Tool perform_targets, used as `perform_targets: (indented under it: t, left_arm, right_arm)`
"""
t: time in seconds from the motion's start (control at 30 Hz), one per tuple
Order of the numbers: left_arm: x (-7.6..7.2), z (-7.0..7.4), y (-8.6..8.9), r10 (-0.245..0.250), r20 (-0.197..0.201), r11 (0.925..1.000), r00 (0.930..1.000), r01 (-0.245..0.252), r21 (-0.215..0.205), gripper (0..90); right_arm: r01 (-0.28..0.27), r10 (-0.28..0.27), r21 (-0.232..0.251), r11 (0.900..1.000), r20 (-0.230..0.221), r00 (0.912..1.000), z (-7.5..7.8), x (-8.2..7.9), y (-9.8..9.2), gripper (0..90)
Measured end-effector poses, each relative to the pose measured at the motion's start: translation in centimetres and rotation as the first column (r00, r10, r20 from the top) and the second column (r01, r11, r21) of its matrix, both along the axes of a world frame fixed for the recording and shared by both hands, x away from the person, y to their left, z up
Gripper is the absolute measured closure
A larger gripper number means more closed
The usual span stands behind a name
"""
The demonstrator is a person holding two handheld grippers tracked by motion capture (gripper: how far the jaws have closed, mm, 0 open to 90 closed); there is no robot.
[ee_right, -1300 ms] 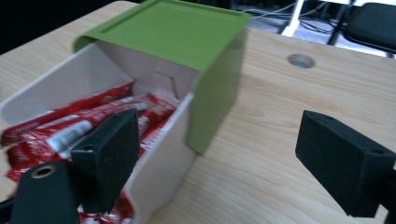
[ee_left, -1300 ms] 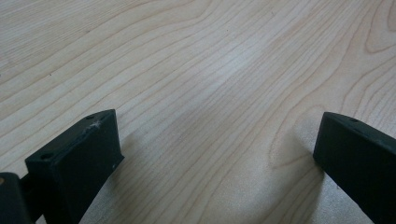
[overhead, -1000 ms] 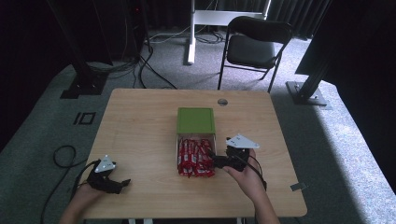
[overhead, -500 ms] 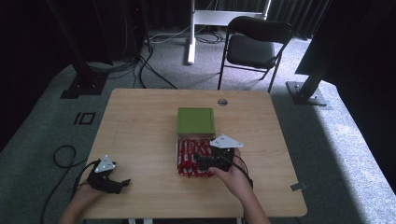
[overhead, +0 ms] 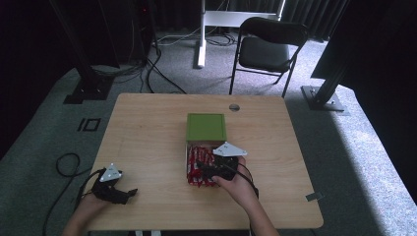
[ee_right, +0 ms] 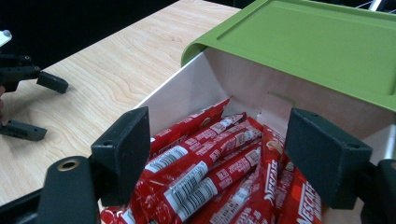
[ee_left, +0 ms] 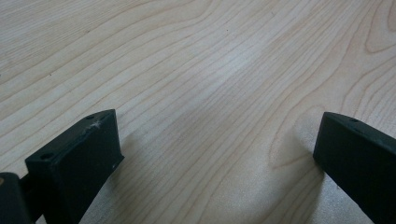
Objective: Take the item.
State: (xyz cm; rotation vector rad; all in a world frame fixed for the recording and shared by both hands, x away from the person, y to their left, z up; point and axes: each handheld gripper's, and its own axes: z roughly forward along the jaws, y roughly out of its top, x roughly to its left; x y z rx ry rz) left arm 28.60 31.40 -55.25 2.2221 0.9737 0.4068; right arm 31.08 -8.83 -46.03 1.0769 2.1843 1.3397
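Many red sticks [ee_right: 219,172] lie in the white box [ee_right: 187,88], right below the right tongs [ee_right: 224,163]. Its jaws have been closing but are spread, gripping nothing. The sticks' long sides run near to far. The left tongs [overhead: 118,191], spread and empty, sit far off left.

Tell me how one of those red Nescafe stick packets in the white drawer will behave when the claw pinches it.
Probably light and floppy: the red stick packets are thin foil sachets, lying loosely piled and overlapping. Their glossy film may slip between the right claw pads. A neighbour could well lift along, since they lie crowded in the white drawer.
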Motion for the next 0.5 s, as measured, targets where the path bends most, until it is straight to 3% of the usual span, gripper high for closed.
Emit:
perform_targets:
  t: [0.17,0.3,0.5]
  left_arm:
    - [0.0,0.0,0.0,0.000,0.000,1.0000,1.0000,0.000,0.000,1.6]
    - [0.0,0.0,0.0,0.001,0.000,1.0000,1.0000,-0.001,-0.001,1.5]
    - [0.0,0.0,0.0,0.000,-0.001,1.0000,1.0000,0.000,0.001,1.6]
  right_arm:
    - [-0.016,0.016,-0.027,0.999,0.007,0.9998,-0.4,0.4,0.5,32.9]
    - [-0.028,0.027,-0.017,0.999,-0.079,0.9965,-1.0,0.8,0.8,39.5]
    - [-0.003,-0.002,-0.048,0.999,-0.113,0.9936,-1.5,1.1,1.3,52.7]
